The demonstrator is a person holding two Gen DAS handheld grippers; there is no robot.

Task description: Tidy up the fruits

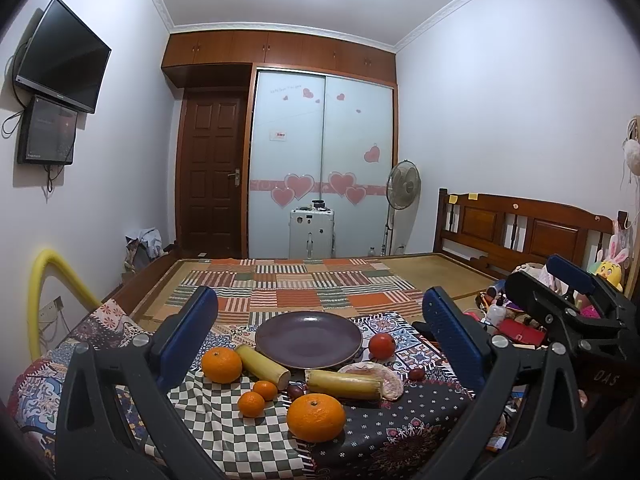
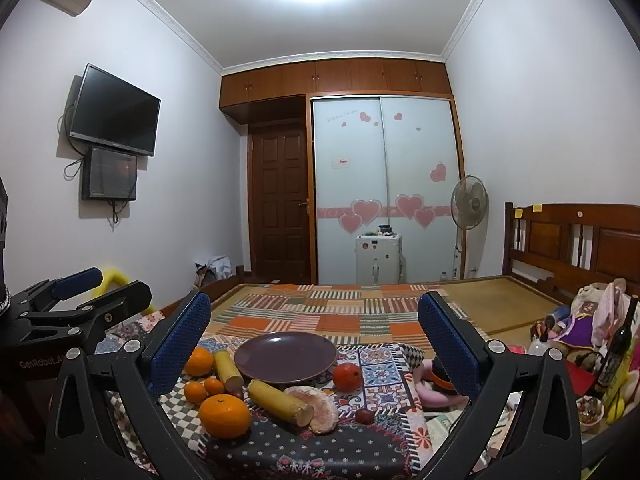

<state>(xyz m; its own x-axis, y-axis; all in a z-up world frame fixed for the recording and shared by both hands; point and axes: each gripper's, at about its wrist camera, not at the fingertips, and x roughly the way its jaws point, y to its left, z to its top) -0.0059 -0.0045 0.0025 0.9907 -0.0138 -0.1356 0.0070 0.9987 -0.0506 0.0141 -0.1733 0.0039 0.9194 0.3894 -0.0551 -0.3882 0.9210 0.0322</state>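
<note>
An empty purple plate (image 1: 308, 338) (image 2: 285, 357) sits on a patterned cloth. In front of it lie two big oranges (image 1: 315, 417) (image 1: 221, 364), two small mandarins (image 1: 251, 404), two yellow sugarcane pieces (image 1: 343, 384) (image 1: 262, 364), a peeled pomelo piece (image 1: 384, 379), a red tomato-like fruit (image 1: 381, 345) and small dark dates (image 1: 295, 390). My left gripper (image 1: 320, 320) is open and empty, held back from the fruit. My right gripper (image 2: 314, 328) is open and empty too, and it shows at the right of the left wrist view (image 1: 560, 292).
The cloth covers a small table (image 1: 400, 432) at the foot of a wooden bed (image 1: 520, 232). Toys, a bottle (image 2: 614, 350) and clutter crowd the right side. A yellow tube (image 1: 40, 288) stands at left. A wardrobe, fan and suitcase stand far behind.
</note>
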